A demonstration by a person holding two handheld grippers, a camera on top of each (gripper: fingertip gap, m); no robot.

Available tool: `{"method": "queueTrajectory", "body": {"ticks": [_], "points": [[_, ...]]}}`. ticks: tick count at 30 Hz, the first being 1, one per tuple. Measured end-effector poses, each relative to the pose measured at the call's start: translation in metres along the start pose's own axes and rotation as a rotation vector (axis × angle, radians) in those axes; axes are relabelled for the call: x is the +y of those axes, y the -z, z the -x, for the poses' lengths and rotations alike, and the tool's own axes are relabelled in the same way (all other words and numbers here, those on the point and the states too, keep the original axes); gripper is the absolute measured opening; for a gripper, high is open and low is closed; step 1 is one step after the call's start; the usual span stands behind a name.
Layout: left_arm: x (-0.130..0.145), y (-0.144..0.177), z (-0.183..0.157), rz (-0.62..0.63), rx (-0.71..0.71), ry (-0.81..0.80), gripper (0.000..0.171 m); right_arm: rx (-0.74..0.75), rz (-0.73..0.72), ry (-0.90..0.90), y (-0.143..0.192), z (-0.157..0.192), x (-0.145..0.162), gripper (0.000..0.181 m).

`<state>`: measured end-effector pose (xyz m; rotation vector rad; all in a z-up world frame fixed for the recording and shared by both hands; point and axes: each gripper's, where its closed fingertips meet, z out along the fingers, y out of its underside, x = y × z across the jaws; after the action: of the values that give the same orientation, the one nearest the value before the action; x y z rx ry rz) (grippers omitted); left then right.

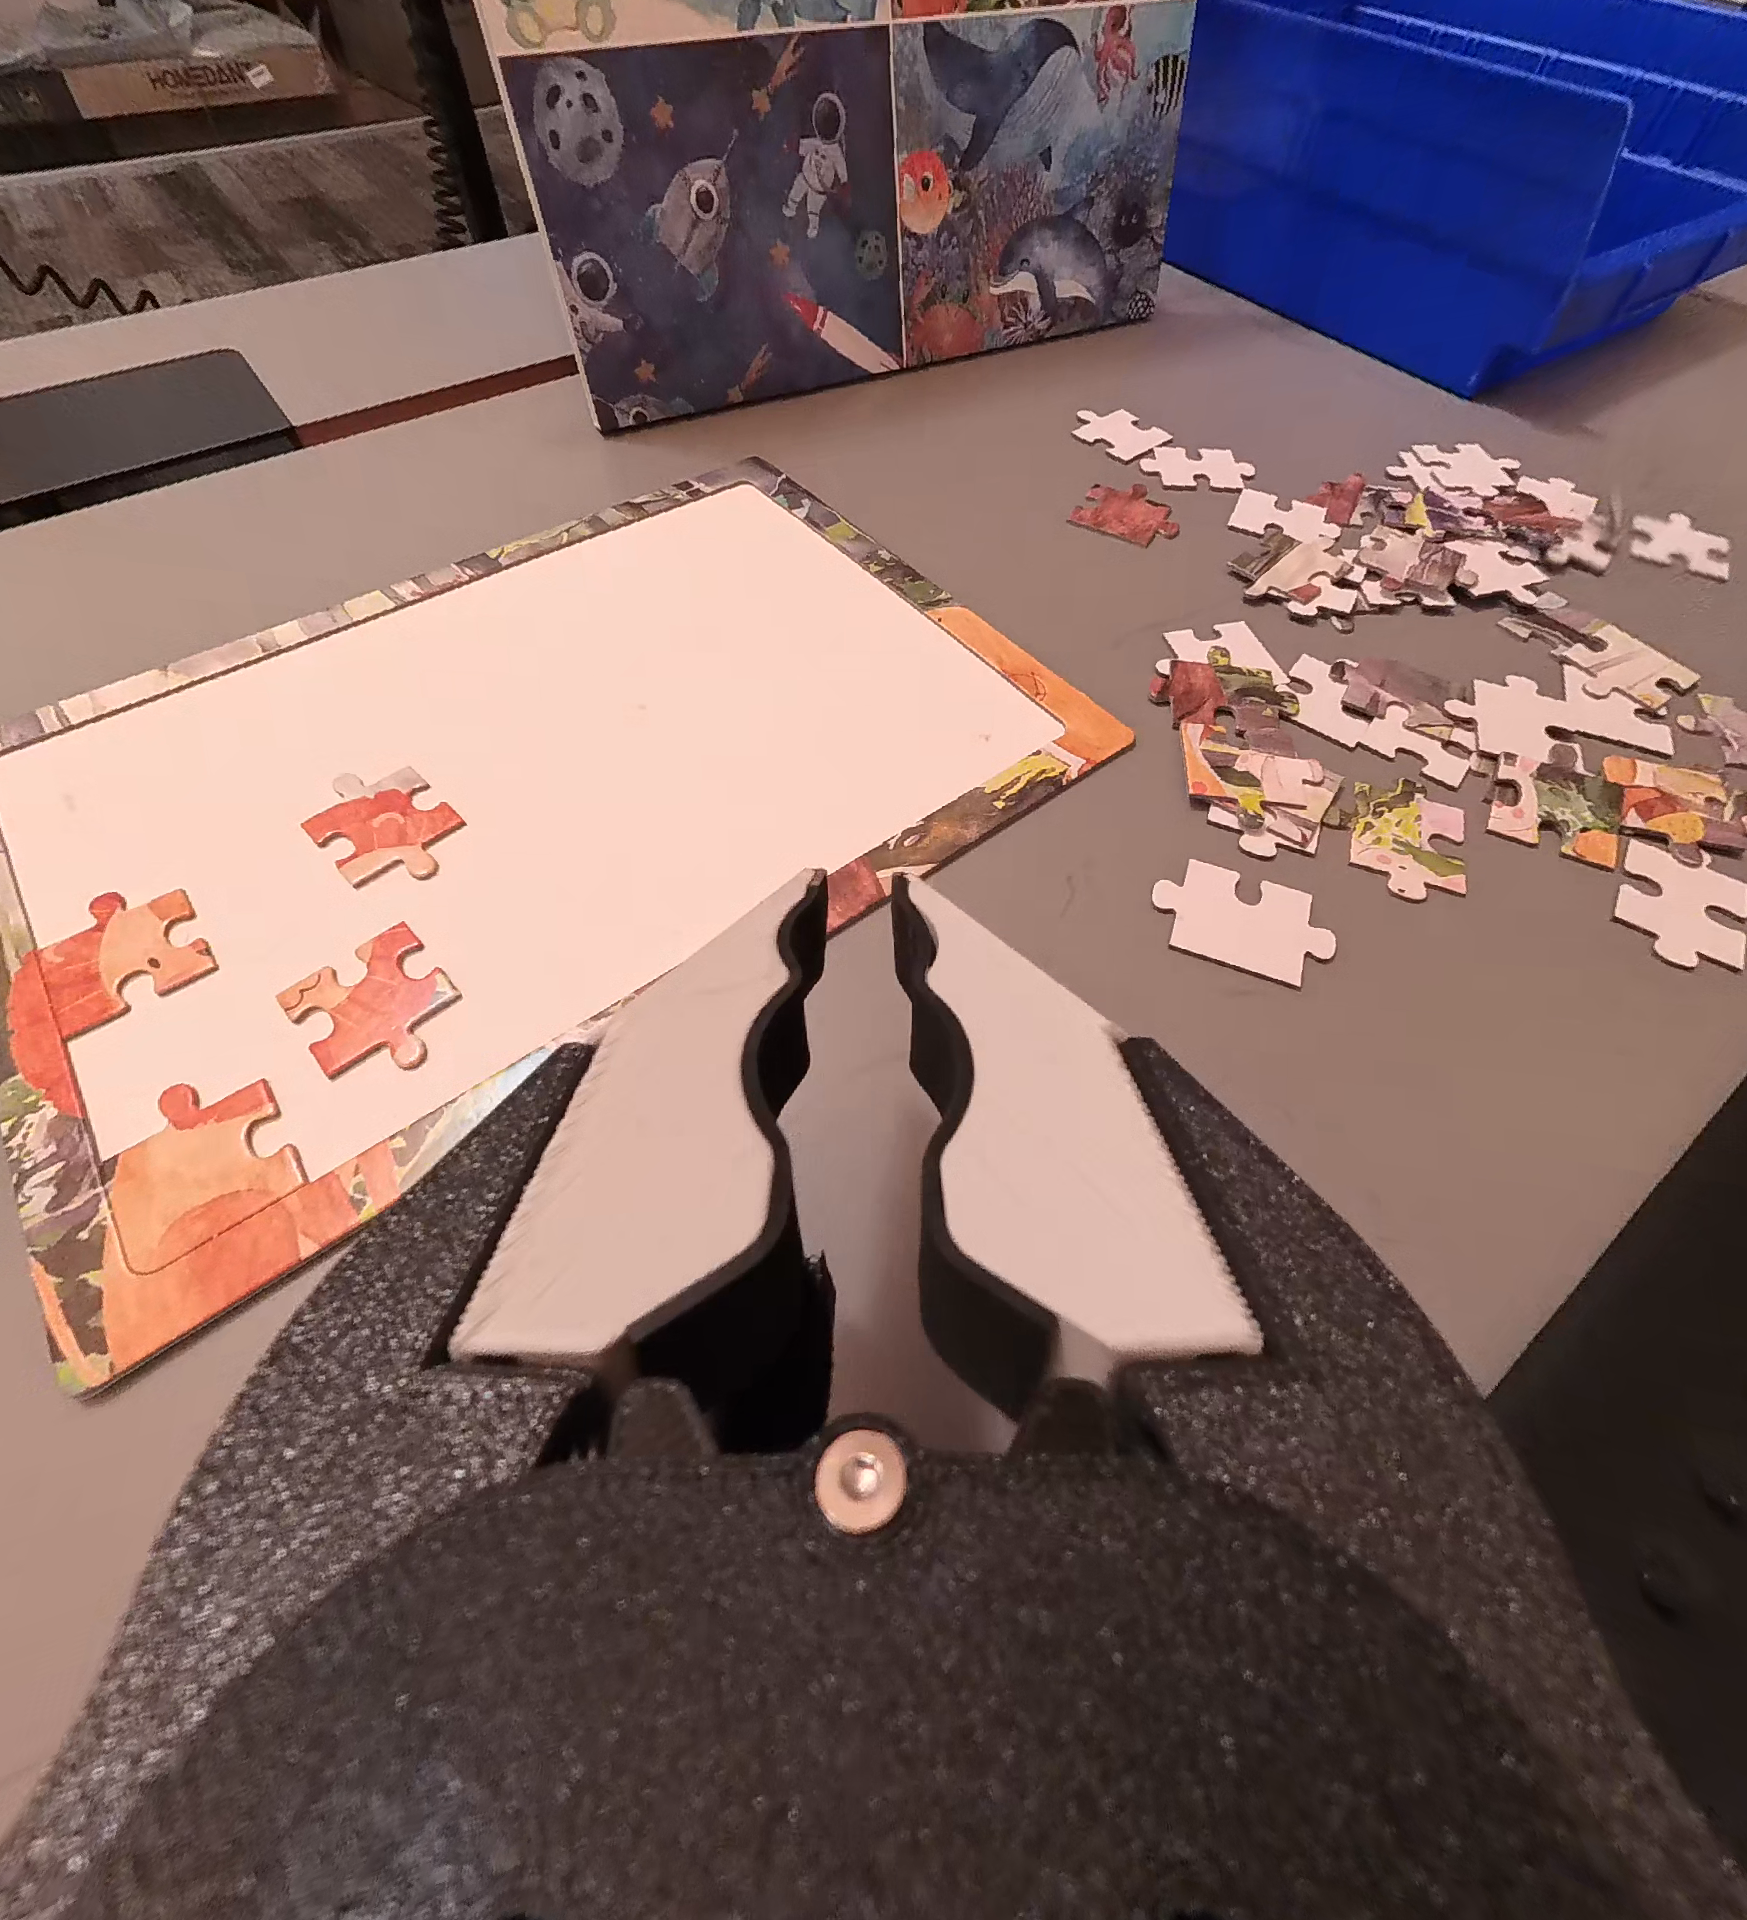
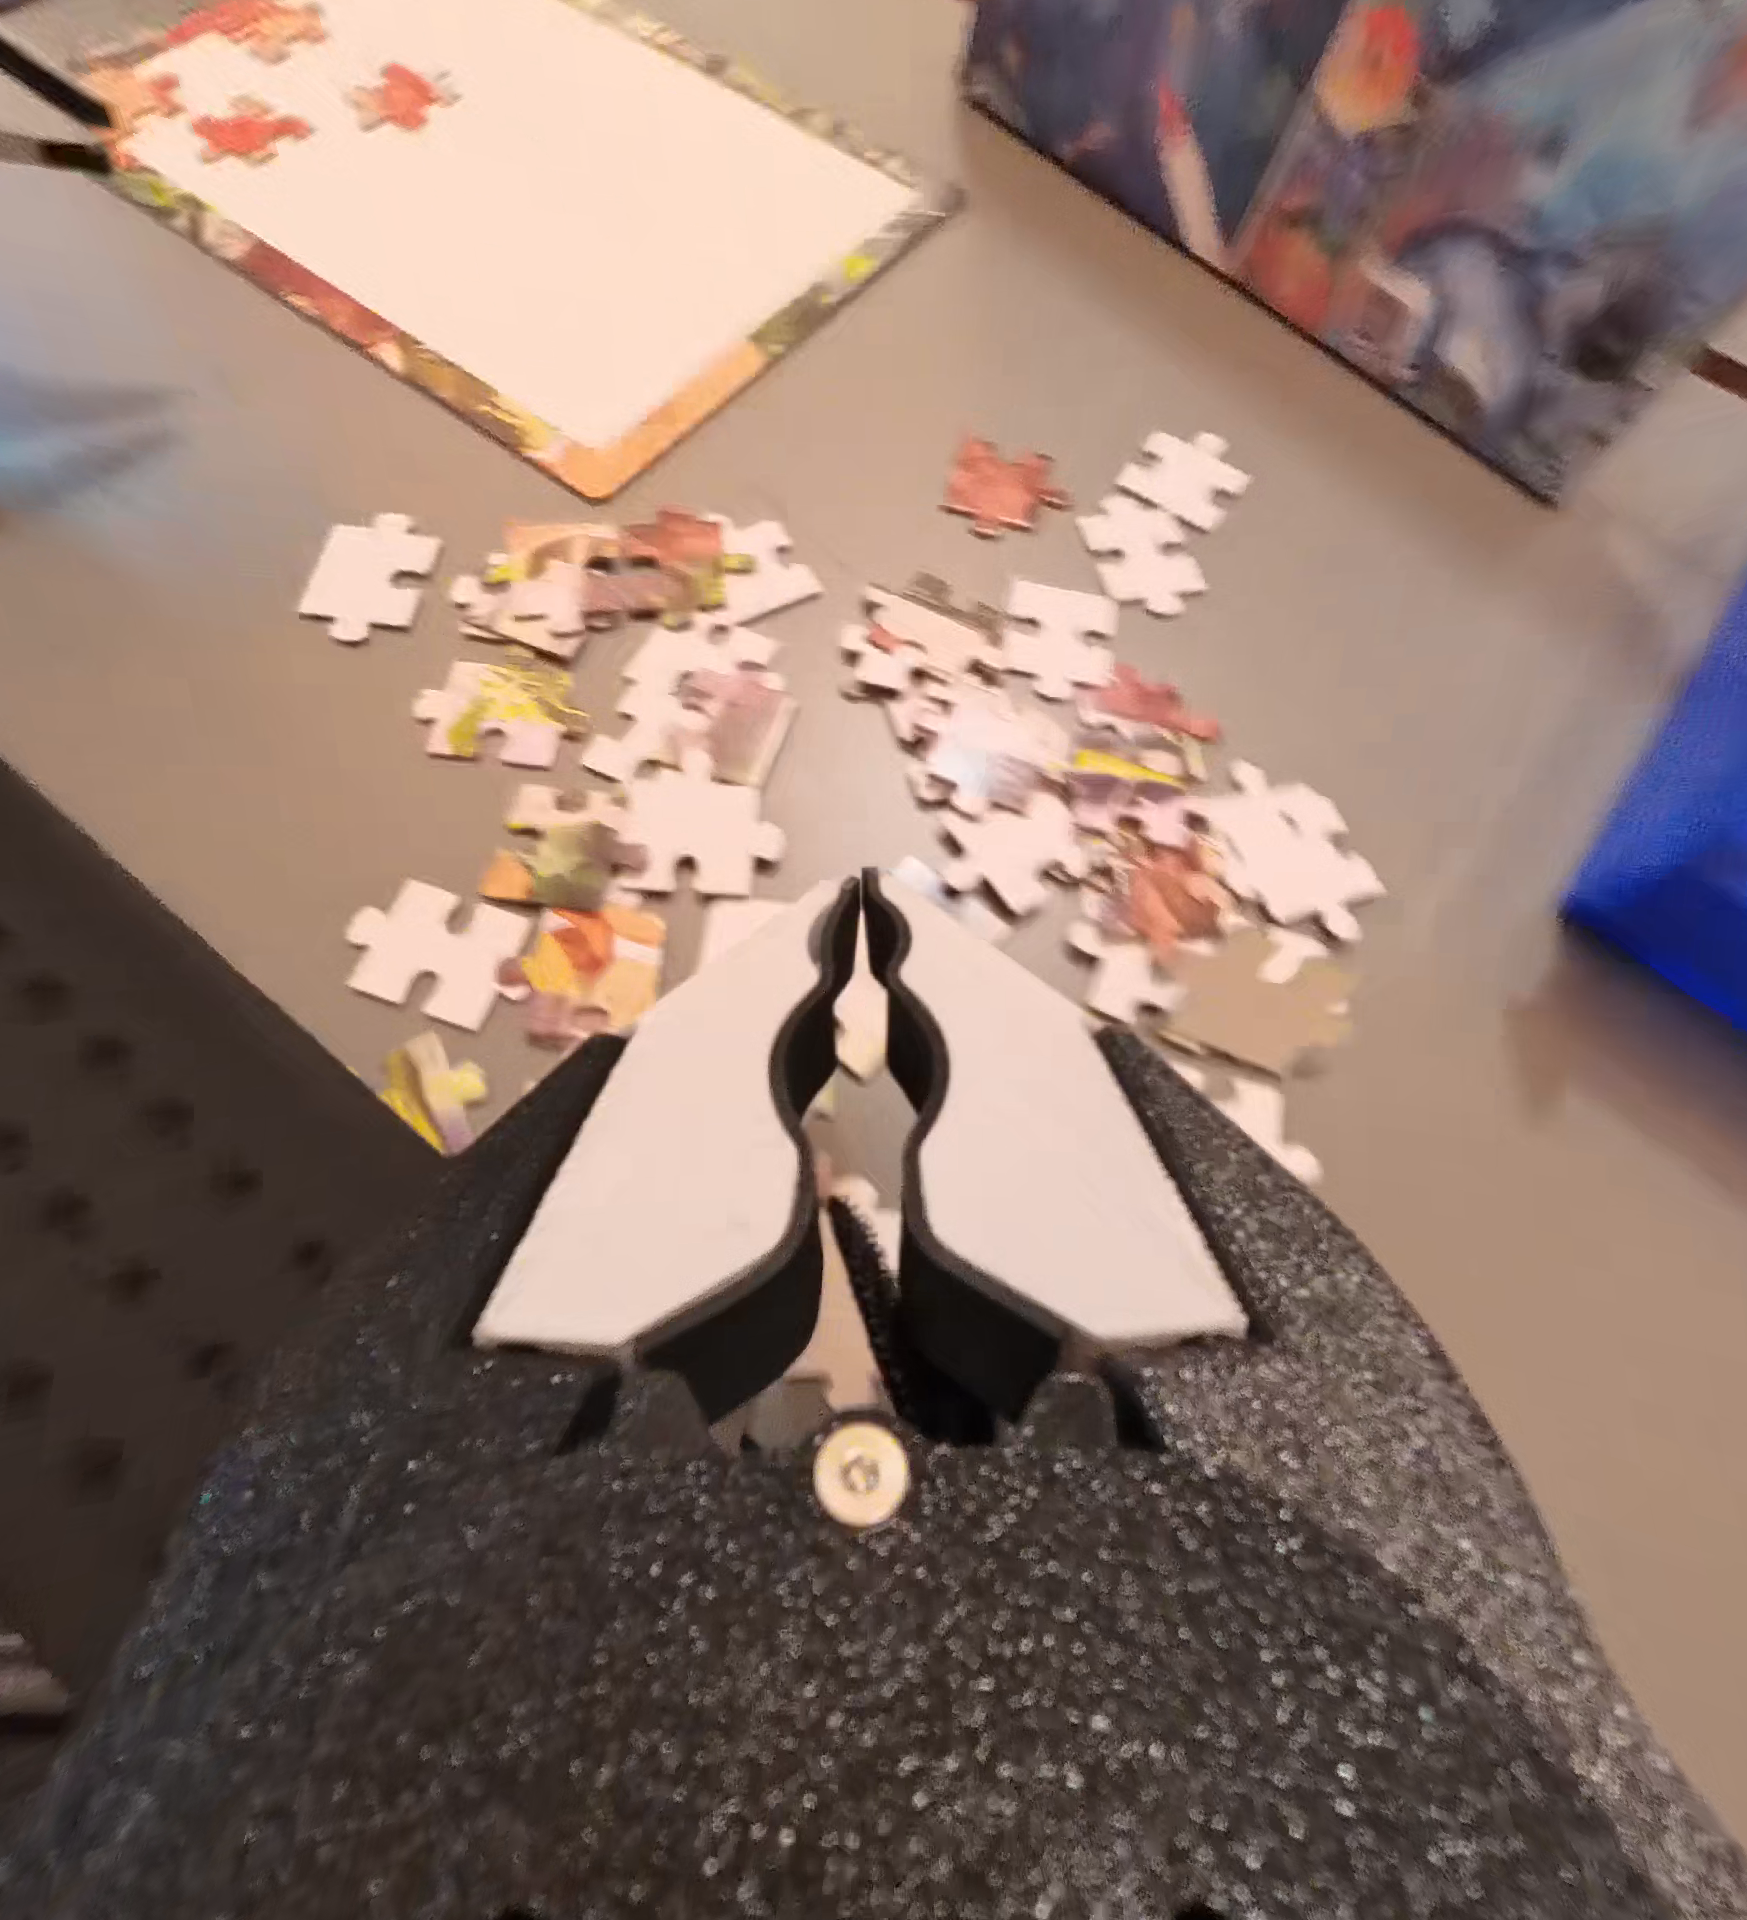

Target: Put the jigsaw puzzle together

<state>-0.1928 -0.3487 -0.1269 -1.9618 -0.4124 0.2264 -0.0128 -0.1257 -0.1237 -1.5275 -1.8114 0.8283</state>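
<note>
The puzzle tray (image 1: 536, 665) lies on the grey table, its white inside mostly bare. Two orange pieces (image 1: 136, 951) (image 1: 214, 1132) sit fitted at its near left corner. Two more (image 1: 386, 826) (image 1: 370, 1003) lie loose inside. My left gripper (image 1: 858, 883) is slightly open and empty, above the tray's near edge. A pile of loose pieces (image 1: 1471, 727), several face down and white, lies to the tray's right. In the blurred right wrist view my right gripper (image 2: 864, 883) is shut, nothing seen in it, over the pile (image 2: 848, 748), with the tray (image 2: 588, 239) beyond.
The illustrated puzzle box (image 1: 848, 208) stands behind the tray. A blue plastic bin (image 1: 1420, 187) sits at the back right. A black perforated mat (image 1: 1731, 1351) borders the table near the pile. The left gripper's tips show at the right wrist view's top left (image 2: 69, 135). Some 30 cm of space lies between my two pairs of fingers.
</note>
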Motion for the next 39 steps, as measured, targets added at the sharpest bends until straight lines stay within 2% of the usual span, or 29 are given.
{"method": "queueTrajectory", "body": {"ticks": [2, 5, 7, 9, 11, 14, 15, 19, 21, 26, 29, 30, 31, 34, 37, 39], "points": [[0.001, -0.001, -0.001, 0.007, -0.003, -0.010, 0.012, -0.010, 0.068, 0.073, -0.019, 0.015, -0.001, 0.004], [0.001, 0.000, -0.001, 0.004, -0.010, -0.022, 0.012, -0.022, 0.086, 0.082, -0.034, 0.015, -0.012, 0.009], [0.002, 0.000, -0.002, 0.007, -0.010, -0.028, 0.012, -0.113, 0.130, 0.014, -0.049, 0.018, -0.018, 0.042], [0.003, -0.001, -0.003, 0.016, -0.008, -0.037, 0.012, -0.213, 0.195, 0.041, -0.076, 0.024, -0.026, 0.051], [0.004, -0.002, -0.004, 0.024, -0.010, -0.049, 0.012, -0.317, 0.188, 0.151, -0.106, 0.037, -0.037, 0.060], [0.004, -0.001, -0.004, 0.018, -0.018, -0.068, 0.011, -0.411, 0.322, 0.193, -0.132, 0.038, -0.029, 0.053], [0.003, -0.001, -0.004, 0.015, -0.019, -0.069, 0.011, -0.393, 0.295, 0.213, -0.134, 0.033, -0.035, 0.043], [0.003, -0.001, -0.004, 0.011, -0.010, -0.055, 0.011, -0.448, 0.187, 0.220, -0.124, 0.034, -0.044, 0.033], [0.004, -0.003, -0.005, 0.022, 0.002, -0.047, 0.012, -0.422, 0.252, 0.249, -0.132, 0.030, -0.028, 0.034], [0.007, -0.005, -0.007, 0.040, 0.008, -0.064, 0.012, -0.430, 0.186, 0.295, -0.137, 0.042, -0.035, 0.032], [0.007, -0.005, -0.007, 0.040, 0.007, -0.066, 0.012, -0.409, 0.209, 0.302, -0.136, 0.036, -0.034, 0.030], [0.007, -0.005, -0.007, 0.041, 0.007, -0.063, 0.012, -0.403, 0.221, 0.283, -0.134, 0.031, -0.032, 0.026], [0.007, -0.005, -0.007, 0.039, 0.007, -0.062, 0.011, -0.405, 0.225, 0.269, -0.130, 0.027, -0.029, 0.000], [0.006, -0.004, -0.007, 0.035, 0.006, -0.064, 0.011, -0.358, 0.175, 0.202, -0.119, 0.008, -0.030, 0.001], [0.007, -0.005, -0.008, 0.042, 0.006, -0.073, 0.012, -0.295, 0.124, 0.161, -0.116, -0.007, -0.039, 0.021], [0.008, -0.006, -0.008, 0.046, 0.005, -0.080, 0.012, -0.274, 0.133, 0.200, -0.123, -0.010, -0.043, 0.034]]}}
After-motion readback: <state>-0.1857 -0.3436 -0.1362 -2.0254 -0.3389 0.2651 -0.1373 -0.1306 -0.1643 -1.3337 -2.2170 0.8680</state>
